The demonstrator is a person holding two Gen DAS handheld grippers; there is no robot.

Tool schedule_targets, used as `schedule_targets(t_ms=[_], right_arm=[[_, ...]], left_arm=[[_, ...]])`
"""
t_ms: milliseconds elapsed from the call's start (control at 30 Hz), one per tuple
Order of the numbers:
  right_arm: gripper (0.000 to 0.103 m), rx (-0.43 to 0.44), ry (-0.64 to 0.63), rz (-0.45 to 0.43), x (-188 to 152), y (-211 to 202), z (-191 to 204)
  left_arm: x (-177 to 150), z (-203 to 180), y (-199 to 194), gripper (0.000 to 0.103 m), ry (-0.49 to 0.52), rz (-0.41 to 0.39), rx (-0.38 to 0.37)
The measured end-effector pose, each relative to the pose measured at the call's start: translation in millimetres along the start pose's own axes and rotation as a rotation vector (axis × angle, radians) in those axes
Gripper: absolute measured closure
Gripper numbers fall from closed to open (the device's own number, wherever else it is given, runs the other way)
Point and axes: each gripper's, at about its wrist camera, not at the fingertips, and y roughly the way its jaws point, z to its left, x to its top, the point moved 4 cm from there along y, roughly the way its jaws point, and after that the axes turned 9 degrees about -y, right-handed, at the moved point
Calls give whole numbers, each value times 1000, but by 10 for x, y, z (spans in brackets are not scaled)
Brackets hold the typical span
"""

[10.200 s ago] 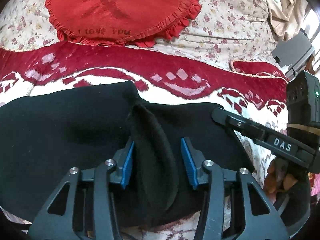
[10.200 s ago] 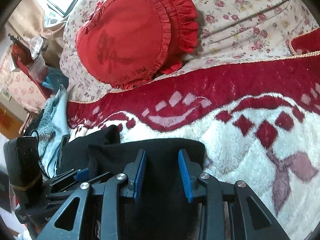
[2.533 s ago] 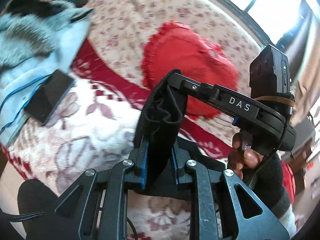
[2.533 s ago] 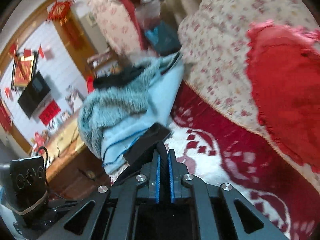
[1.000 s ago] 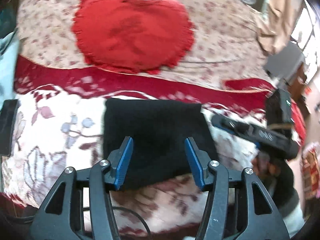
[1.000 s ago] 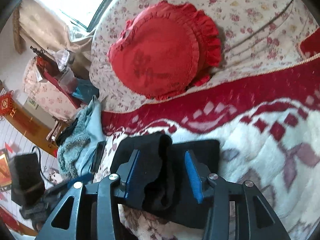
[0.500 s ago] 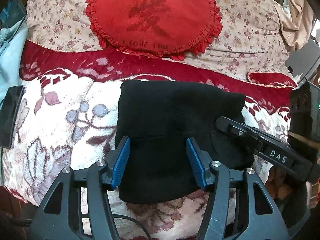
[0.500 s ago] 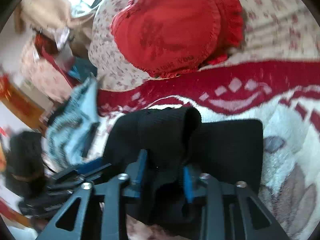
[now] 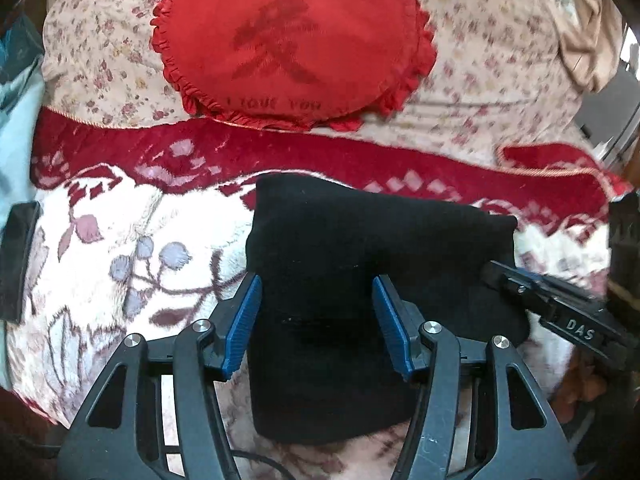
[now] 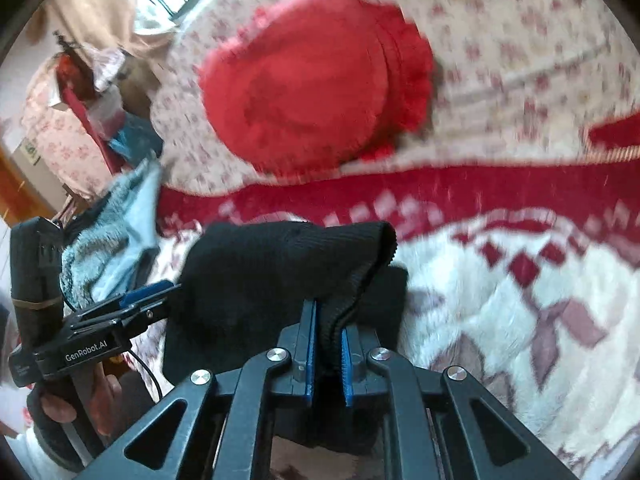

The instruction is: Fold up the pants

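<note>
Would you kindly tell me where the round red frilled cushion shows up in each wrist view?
Left wrist: round red frilled cushion at top centre, above the folded black pants.
Right wrist: cushion upper centre, blurred, above the pants.
Shared landmark: the red-and-white blanket beneath the pants.

Folded pants [image 9: 360, 280] lie at centre frame on a blanket [image 9: 120, 248] spread over a sofa seat. Behind them, in the upper centre, a round cushion [image 9: 288, 40] leans against the sofa back [image 9: 500, 60]. The left tongs [image 9: 316, 324] sit at lower centre above the pants; the right tongs [image 10: 328, 356] enter from the right edge in the left wrist view, at the pants' right border. A flat device [image 9: 16, 264] lies on the blanket at far left.
</note>
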Motion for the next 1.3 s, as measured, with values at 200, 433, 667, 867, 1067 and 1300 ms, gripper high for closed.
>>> schedule_targets(t_ms=[200, 433, 667, 867, 1067, 1300], right_arm=[[84, -107, 16, -58, 93, -281, -137], [84, -4, -40, -90, 301, -288, 215], [84, -96, -64, 19, 352, 339, 153], [84, -108, -60, 38, 360, 435, 51], [83, -87, -88, 25, 317, 120, 223], [81, -92, -169, 43, -24, -167, 497]], left_arm=[[51, 35, -49, 47, -15, -2, -11], [154, -17, 14, 47, -31, -13, 7], [195, -50, 170, 39, -7, -9, 41], [184, -52, 208, 35, 3, -11, 56], [132, -5, 57, 35, -36, -3, 29], [-107, 20, -227, 35, -57, -16, -23]])
